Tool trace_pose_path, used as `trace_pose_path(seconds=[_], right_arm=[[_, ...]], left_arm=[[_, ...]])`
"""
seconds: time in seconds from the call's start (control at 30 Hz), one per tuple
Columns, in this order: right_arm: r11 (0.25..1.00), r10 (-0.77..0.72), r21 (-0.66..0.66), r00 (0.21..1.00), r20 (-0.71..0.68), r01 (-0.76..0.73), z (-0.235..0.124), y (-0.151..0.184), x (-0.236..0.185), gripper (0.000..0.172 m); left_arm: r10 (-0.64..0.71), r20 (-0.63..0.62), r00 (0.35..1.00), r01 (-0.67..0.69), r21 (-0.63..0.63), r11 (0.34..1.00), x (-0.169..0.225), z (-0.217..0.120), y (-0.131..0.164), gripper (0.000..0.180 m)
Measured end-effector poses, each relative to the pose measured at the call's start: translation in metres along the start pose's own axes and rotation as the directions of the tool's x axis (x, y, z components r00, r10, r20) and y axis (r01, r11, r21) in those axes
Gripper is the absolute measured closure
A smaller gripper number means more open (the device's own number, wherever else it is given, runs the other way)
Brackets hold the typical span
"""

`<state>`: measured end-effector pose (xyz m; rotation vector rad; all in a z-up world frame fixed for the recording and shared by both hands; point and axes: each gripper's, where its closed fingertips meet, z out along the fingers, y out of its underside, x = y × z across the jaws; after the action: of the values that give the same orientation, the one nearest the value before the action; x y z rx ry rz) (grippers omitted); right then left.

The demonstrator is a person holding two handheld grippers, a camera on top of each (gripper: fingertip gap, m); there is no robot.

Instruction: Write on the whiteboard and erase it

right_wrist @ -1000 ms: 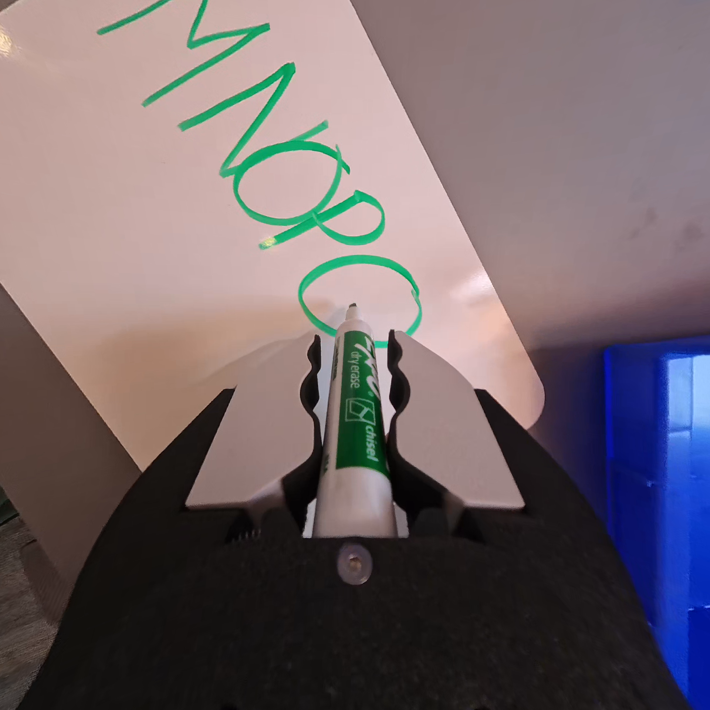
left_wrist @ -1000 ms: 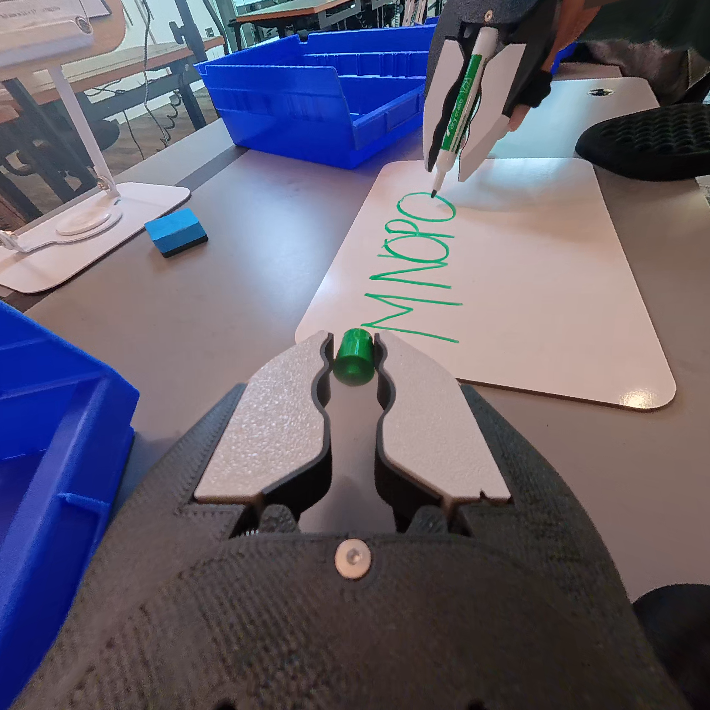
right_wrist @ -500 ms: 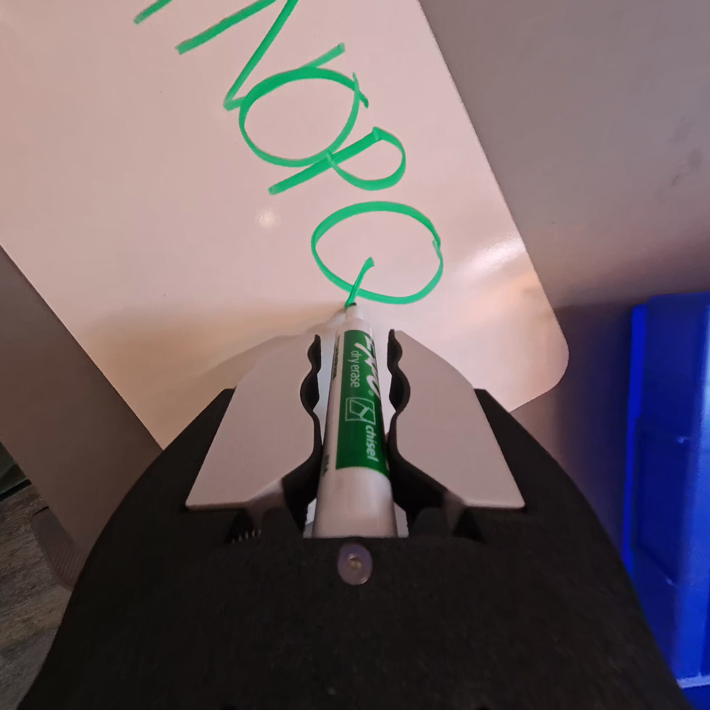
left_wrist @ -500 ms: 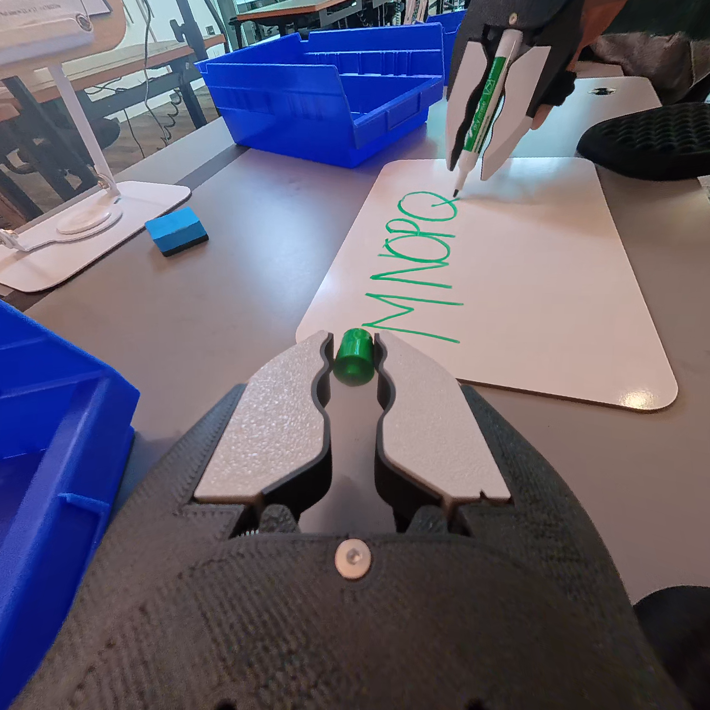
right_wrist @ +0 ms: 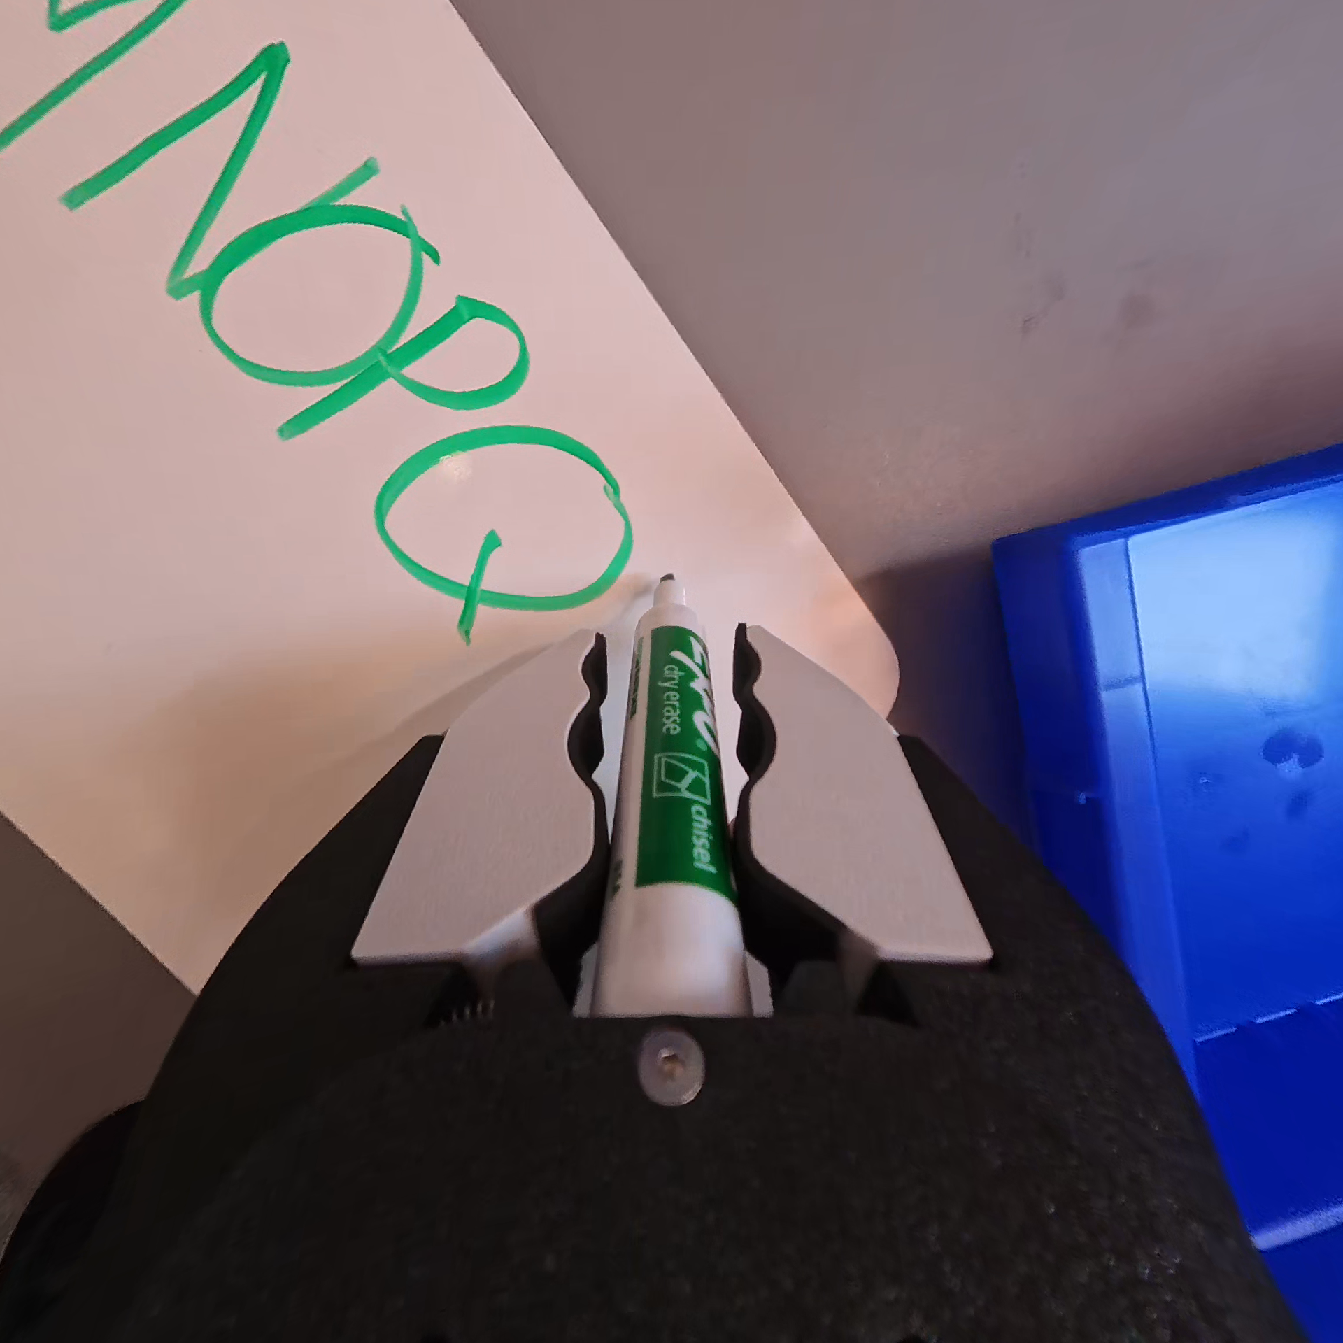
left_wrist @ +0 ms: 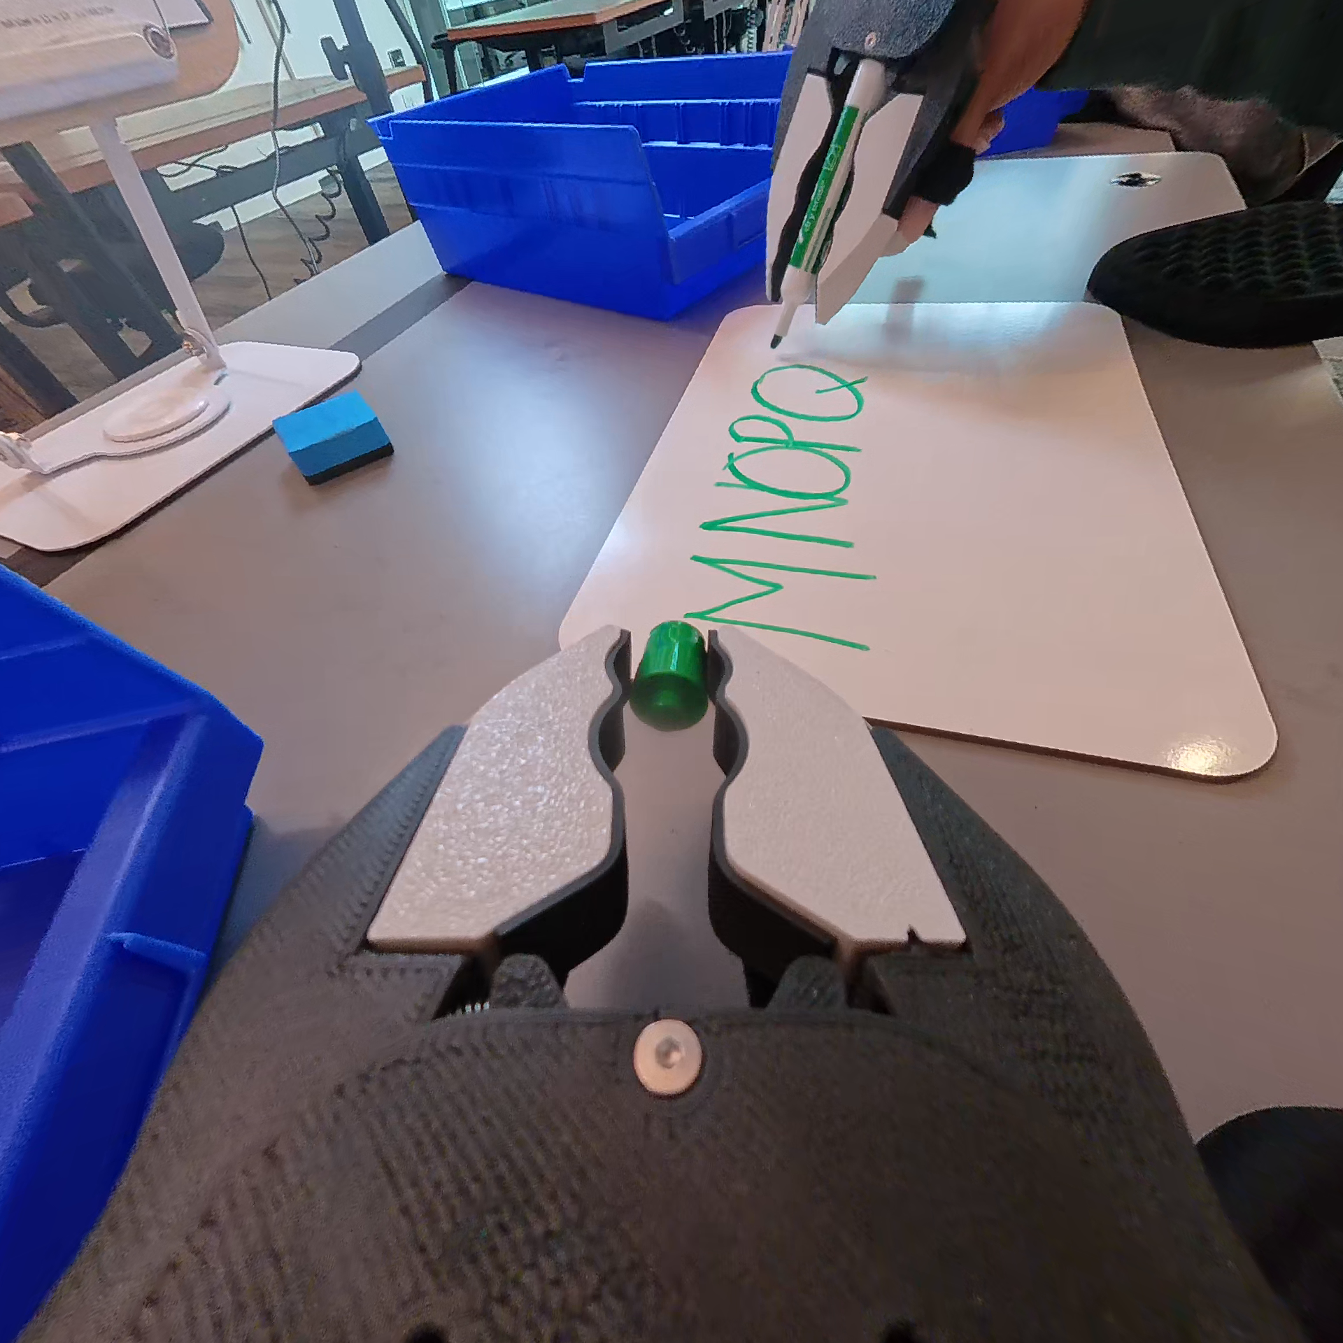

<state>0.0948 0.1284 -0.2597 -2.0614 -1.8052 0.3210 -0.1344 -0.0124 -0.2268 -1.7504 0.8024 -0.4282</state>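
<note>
Right hand-held gripper (left_wrist: 799, 305) tilted steeply down over the far corner of the whiteboard (left_wrist: 1017, 509), gripped from behind by a hand (left_wrist: 1010, 65); closed on a green-and-white marker (right_wrist: 676, 785) lying lengthwise between its fingers, tip at or just above the board, just past the last green letter. Left hand-held gripper (left_wrist: 668, 654) held low and level near the board's near corner, narrowly parted, pads pinching a green cap (left_wrist: 668, 679). Blue eraser (left_wrist: 333, 434) on the counter (left_wrist: 436, 581), well left of the board.
</note>
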Motion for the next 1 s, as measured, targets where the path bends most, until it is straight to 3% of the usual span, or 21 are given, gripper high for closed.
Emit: trace_pose_path(seconds=[0.2, 0.47, 0.73, 1.0], right_arm=[[0.998, -0.001, -0.056, 1.0, 0.013, 0.001, 0.004, 0.006, -0.002, 0.138], [0.988, -0.058, -0.138, 0.995, 0.079, 0.069, -0.011, 0.026, -0.042, 0.138], [1.0, -0.006, -0.03, 1.0, -0.012, 0.006, -0.003, 0.0, -0.003, 0.138], [0.998, 0.023, -0.06, 0.999, -0.039, -0.025, 0.005, 0.006, 0.011, 0.137]], left_arm=[[-0.001, -0.004, 1.0, 0.001, 0.001, 1.0, 0.0, 0.0, 0.0, 0.161], [0.009, -0.006, 1.0, -0.009, -0.008, 1.0, 0.001, 0.001, 0.001, 0.161], [0.023, 0.001, 1.0, -0.023, -0.01, 1.0, 0.002, 0.001, 0.001, 0.161], [0.03, -0.008, 1.0, -0.03, -0.009, 1.0, 0.003, 0.001, 0.001, 0.161]])
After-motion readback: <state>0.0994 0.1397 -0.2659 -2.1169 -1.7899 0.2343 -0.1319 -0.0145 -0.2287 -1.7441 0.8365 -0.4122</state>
